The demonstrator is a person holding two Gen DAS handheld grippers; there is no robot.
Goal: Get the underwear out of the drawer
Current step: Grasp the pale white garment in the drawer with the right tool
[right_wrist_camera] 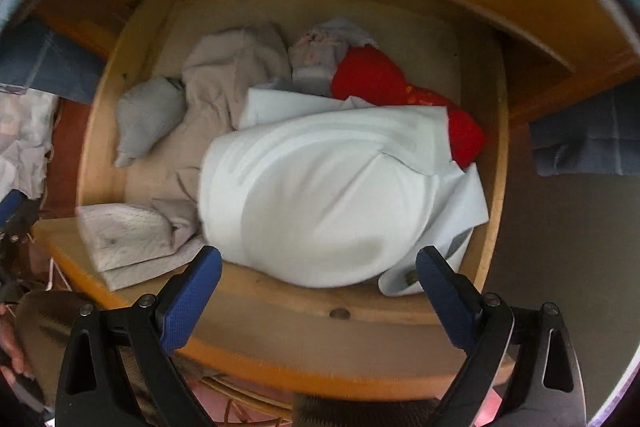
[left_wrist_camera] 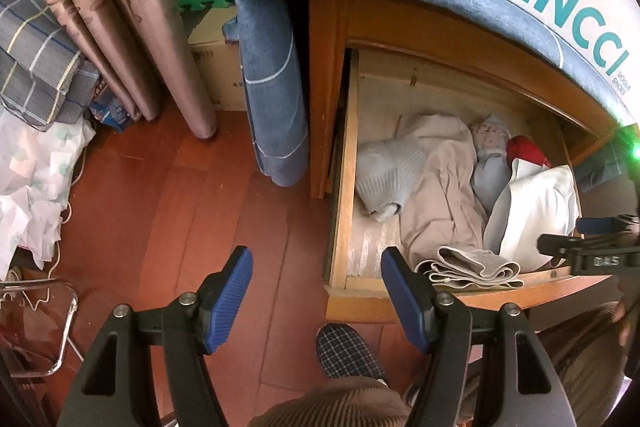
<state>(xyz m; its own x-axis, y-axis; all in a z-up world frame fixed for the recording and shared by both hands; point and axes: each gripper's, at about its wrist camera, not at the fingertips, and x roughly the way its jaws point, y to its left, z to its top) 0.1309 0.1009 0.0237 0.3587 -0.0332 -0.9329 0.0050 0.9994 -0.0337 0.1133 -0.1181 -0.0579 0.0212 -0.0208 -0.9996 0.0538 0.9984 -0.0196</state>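
Drawer [left_wrist_camera: 340,187] pulled wide open, nothing lifted out yet; left gripper [left_wrist_camera: 316,301] off to the side above the red floor [left_wrist_camera: 180,207] by the drawer's front corner, blue pads parted, nothing between them; inside the drawer, from the left: grey ribbed piece [right_wrist_camera: 148,115], crumpled beige garment [right_wrist_camera: 224,75], folded speckled cloth [right_wrist_camera: 128,231] draped at the front edge, then the big white underwear [right_wrist_camera: 320,195] heaped mid-drawer, a pale patterned bundle [right_wrist_camera: 320,51] behind it, red garment [right_wrist_camera: 376,75] tucked at the far right; right gripper [right_wrist_camera: 318,291] poised directly over the front of the white underwear, jaws spread wide, empty, pads straddling its near edge but not pressing on it; grasp not yet made by the look of it, so closing on the fabric, lifting and carrying clear of the drawer all left to do.
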